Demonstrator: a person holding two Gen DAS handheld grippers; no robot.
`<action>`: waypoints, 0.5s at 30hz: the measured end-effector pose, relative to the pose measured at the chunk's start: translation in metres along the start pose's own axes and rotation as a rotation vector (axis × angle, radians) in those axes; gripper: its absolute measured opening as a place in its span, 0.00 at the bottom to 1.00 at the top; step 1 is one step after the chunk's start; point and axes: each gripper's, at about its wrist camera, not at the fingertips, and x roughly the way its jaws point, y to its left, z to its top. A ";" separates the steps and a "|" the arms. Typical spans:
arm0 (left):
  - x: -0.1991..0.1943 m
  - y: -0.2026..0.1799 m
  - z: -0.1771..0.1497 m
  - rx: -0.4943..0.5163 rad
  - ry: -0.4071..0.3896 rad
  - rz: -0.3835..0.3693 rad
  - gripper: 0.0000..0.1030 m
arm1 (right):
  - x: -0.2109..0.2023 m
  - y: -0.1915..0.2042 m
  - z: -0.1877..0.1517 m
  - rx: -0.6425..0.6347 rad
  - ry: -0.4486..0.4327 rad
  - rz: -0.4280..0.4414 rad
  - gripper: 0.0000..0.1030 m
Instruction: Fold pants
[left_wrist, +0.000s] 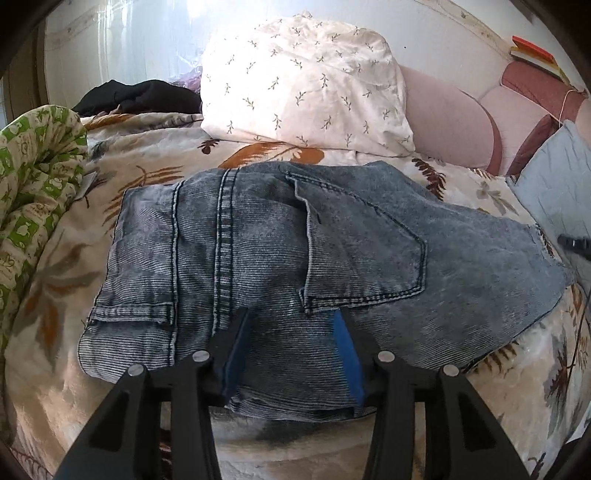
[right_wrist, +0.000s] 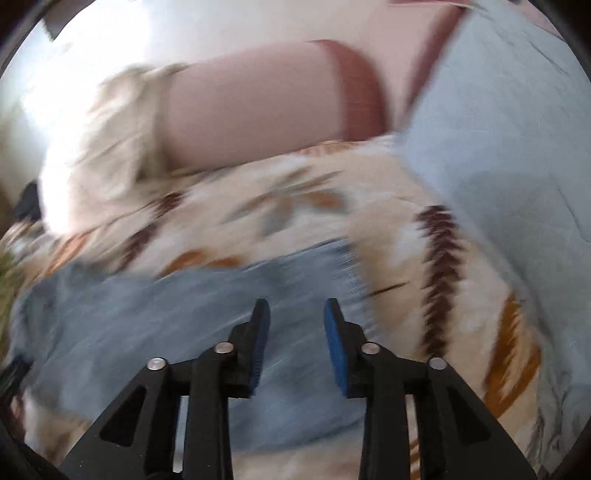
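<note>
Faded blue jeans (left_wrist: 280, 251) lie folded into a compact bundle on the leaf-print bedspread (left_wrist: 517, 369), back pocket up. My left gripper (left_wrist: 291, 317) is open, its blue-padded fingers resting low on the near part of the denim with fabric between them. In the right wrist view, which is blurred by motion, the jeans (right_wrist: 184, 332) lie below and left. My right gripper (right_wrist: 295, 306) is open and empty, just above the jeans' right end. A dark tip of the right gripper (left_wrist: 574, 243) shows at the left view's right edge.
A white leaf-print pillow (left_wrist: 306, 81) lies beyond the jeans against a pink headboard (left_wrist: 450, 122). A green-patterned quilt (left_wrist: 33, 184) bunches at the left. A pale blue pillow (left_wrist: 557, 192) sits at the right. Black clothing (left_wrist: 136, 96) lies far left.
</note>
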 end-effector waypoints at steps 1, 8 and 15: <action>-0.002 0.000 0.001 -0.007 -0.006 -0.009 0.47 | -0.002 0.018 -0.008 -0.030 0.022 0.040 0.36; 0.002 0.001 -0.005 0.008 0.026 0.020 0.47 | 0.032 0.106 -0.063 -0.139 0.154 0.078 0.36; 0.003 -0.003 -0.012 0.080 0.074 0.035 0.48 | 0.032 0.109 -0.096 -0.147 0.131 0.020 0.37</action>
